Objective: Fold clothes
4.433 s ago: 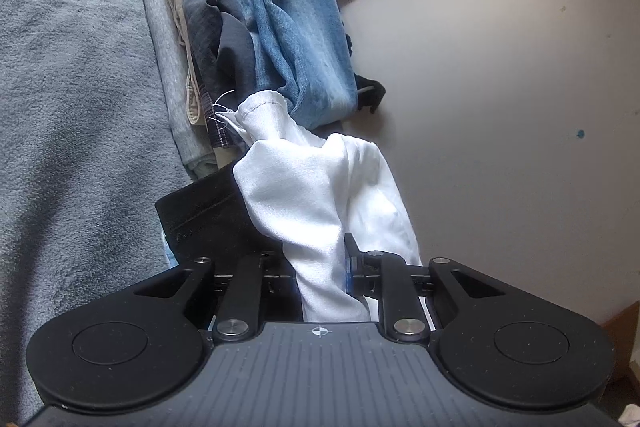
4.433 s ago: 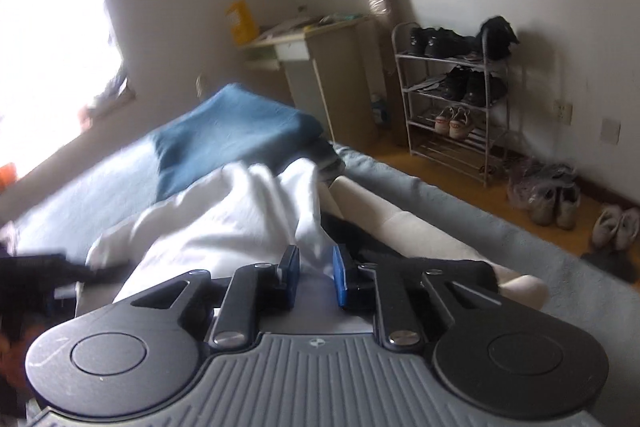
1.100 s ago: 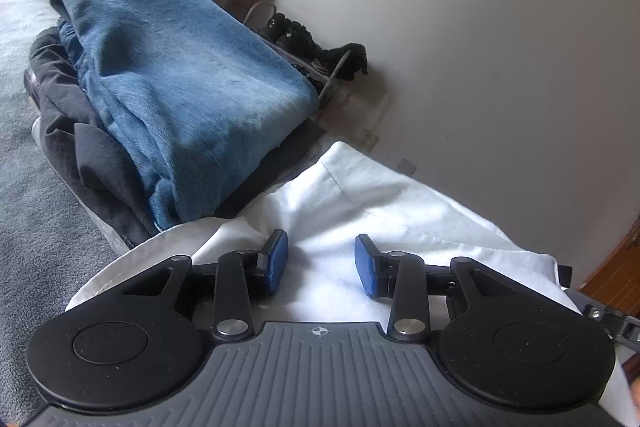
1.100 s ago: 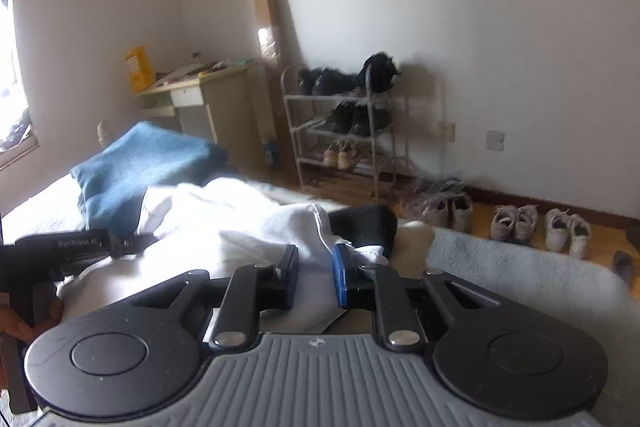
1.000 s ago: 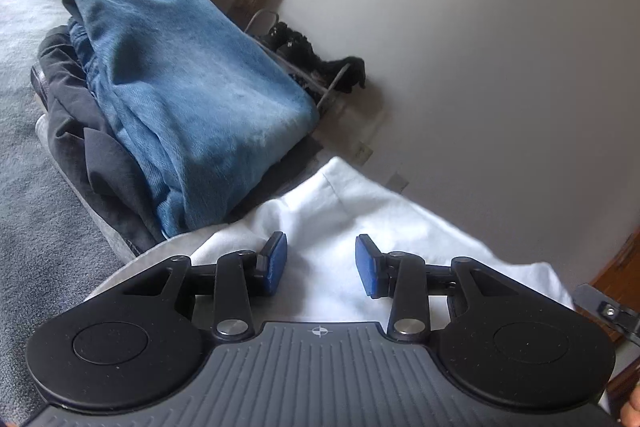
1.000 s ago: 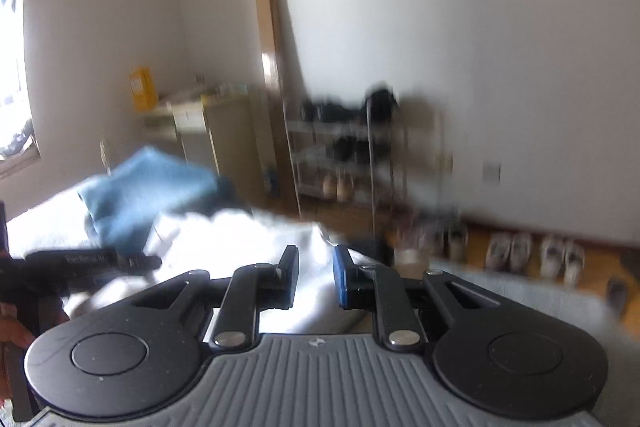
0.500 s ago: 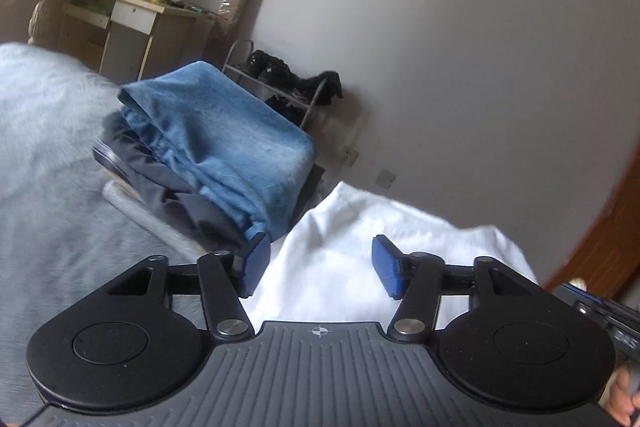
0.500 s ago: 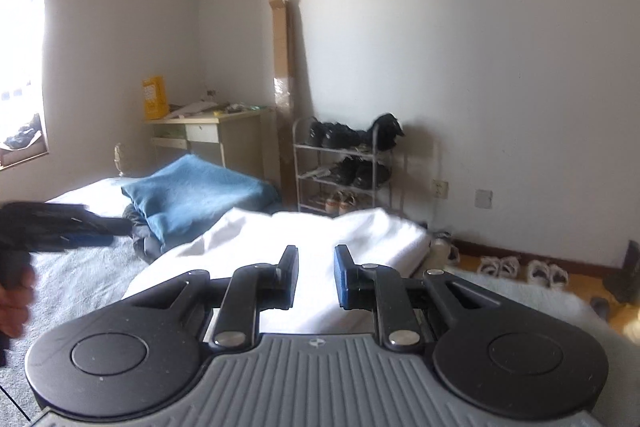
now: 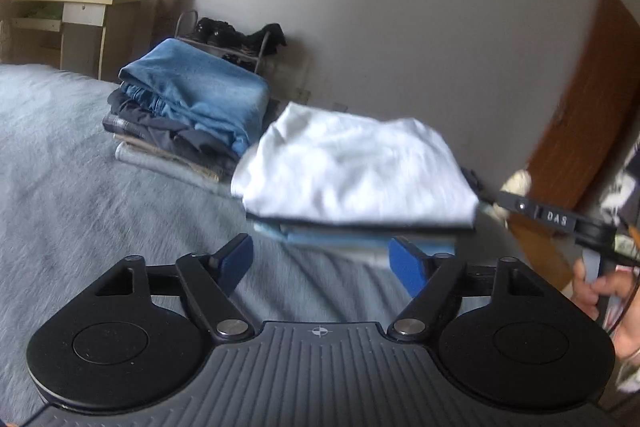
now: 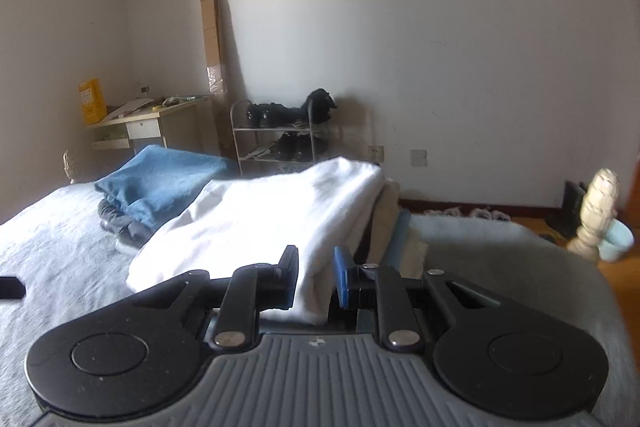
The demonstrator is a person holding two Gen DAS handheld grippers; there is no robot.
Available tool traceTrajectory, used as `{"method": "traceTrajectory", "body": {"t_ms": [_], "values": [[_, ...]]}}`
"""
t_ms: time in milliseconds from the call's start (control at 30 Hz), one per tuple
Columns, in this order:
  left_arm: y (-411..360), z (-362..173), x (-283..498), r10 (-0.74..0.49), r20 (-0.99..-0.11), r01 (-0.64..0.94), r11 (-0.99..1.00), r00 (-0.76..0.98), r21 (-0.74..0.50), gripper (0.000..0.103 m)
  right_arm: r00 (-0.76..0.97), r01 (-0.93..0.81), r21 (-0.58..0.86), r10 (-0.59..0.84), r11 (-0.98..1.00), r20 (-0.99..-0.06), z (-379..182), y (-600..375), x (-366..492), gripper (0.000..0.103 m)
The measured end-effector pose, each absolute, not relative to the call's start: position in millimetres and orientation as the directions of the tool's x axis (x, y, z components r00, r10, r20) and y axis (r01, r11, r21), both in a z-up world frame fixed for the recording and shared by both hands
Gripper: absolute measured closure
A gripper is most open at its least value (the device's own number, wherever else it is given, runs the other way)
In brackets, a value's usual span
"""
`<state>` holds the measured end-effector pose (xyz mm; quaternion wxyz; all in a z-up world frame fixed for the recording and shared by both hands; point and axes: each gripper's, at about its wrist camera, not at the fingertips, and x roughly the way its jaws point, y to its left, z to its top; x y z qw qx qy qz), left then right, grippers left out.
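Observation:
A folded white garment lies on top of a low stack of dark and light blue clothes on the grey bed. My left gripper is open wide, a short way in front of that stack and touching nothing. My right gripper is shut on the near edge of the white garment, and cloth fills the gap between its blue pads. In the left wrist view the right gripper, held by a hand, touches the stack's right corner.
A second pile topped with folded blue jeans stands left of the white garment. The grey blanket covers the bed. Behind are a desk, a shoe rack, a leaning cardboard box and a brown door. A pale bedpost is at the right.
The left gripper has let go of the white garment, drawn back and opened wider. The garment now lies flat on the stack. The right gripper has dropped to its near edge.

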<state>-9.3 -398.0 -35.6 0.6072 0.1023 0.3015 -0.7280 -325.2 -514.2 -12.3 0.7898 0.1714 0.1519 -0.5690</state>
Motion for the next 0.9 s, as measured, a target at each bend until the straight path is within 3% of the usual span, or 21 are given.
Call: {"method": "traceTrajectory", "body": {"t_ms": [133,167,267,333,400,600,900], "values": [[-345.9,-40.6,-21.2,-0.812,-0.555,0.957,-0.015,-0.182,-0.291,0.017,0.319,0.944,0.109,-0.788,0.31,-0.526,-20.7,-471.6,-313.6,0.072],[-332.4,-41.4,-25.1,-0.813,-0.562,0.961,0.007,-0.155,-0.276,0.014,0.319,0.944,0.114,-0.775,0.309,-0.545,-22.3,-461.9,-309.1,0.064],[-292.4,-40.0,-35.7,-0.819,-0.569,0.964,0.085,-0.076,-0.251,0.007,0.307,0.948,0.123,-0.744,0.293,-0.593,-24.2,-435.3,-293.8,0.054],[-270.0,-36.5,-37.7,-0.826,-0.561,0.951,0.138,-0.044,-0.278,0.003,0.285,0.952,0.098,-0.732,0.288,-0.619,-23.2,-420.5,-283.2,0.042],[-256.8,-31.9,-40.0,-0.82,-0.573,0.939,0.193,-0.005,-0.284,0.002,0.248,0.96,0.061,-0.727,0.273,-0.64,-21.7,-407.7,-273.4,0.03],[-242.9,-14.4,-53.9,-0.795,-0.601,0.932,0.272,0.078,-0.239,0.0,0.203,0.971,0.046,-0.708,0.235,-0.677,-20.0,-379.6,-263.5,0.01],[-235.5,-14.8,-80.5,-0.753,-0.652,0.917,0.321,0.094,-0.238,0.0,0.215,0.962,0.011,-0.731,0.273,-0.648,-7.5,-356.6,-278.8,0.003]]}}
